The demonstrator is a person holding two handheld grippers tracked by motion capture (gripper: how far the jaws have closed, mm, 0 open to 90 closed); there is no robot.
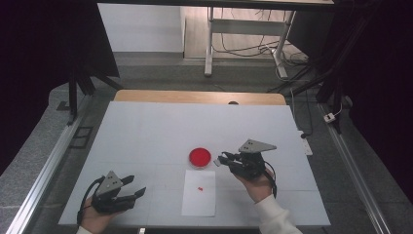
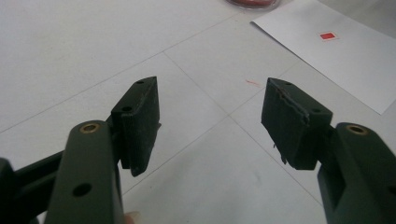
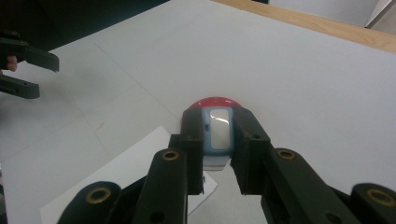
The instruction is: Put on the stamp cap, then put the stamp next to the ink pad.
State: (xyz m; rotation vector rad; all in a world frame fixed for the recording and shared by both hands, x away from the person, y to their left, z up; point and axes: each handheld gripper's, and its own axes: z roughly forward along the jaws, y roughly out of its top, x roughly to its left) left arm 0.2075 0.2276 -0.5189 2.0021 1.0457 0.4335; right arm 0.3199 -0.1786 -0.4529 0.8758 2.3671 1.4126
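A small light-blue oblong piece (image 3: 217, 133) with a shiny pale face is clamped between the jaws of my right gripper (image 3: 218, 126), which is shut on it. In the high view that gripper (image 1: 224, 159) hovers just right of a round red dish (image 1: 200, 157), and the dish (image 3: 215, 100) shows right behind the held piece. My left gripper (image 1: 137, 186) rests open near the table's front left, with nothing between its pads (image 2: 140, 112). A white paper sheet (image 1: 199, 195) with a tiny red mark (image 1: 200, 188) lies in front of the dish.
A white mat (image 1: 146, 131) covers the table, with a strip of wood (image 1: 195, 96) bare at the far edge. A metal rail (image 1: 44, 170) runs along the left side. Beyond the table stand a desk frame (image 1: 209, 44) and loose cables (image 1: 243, 48).
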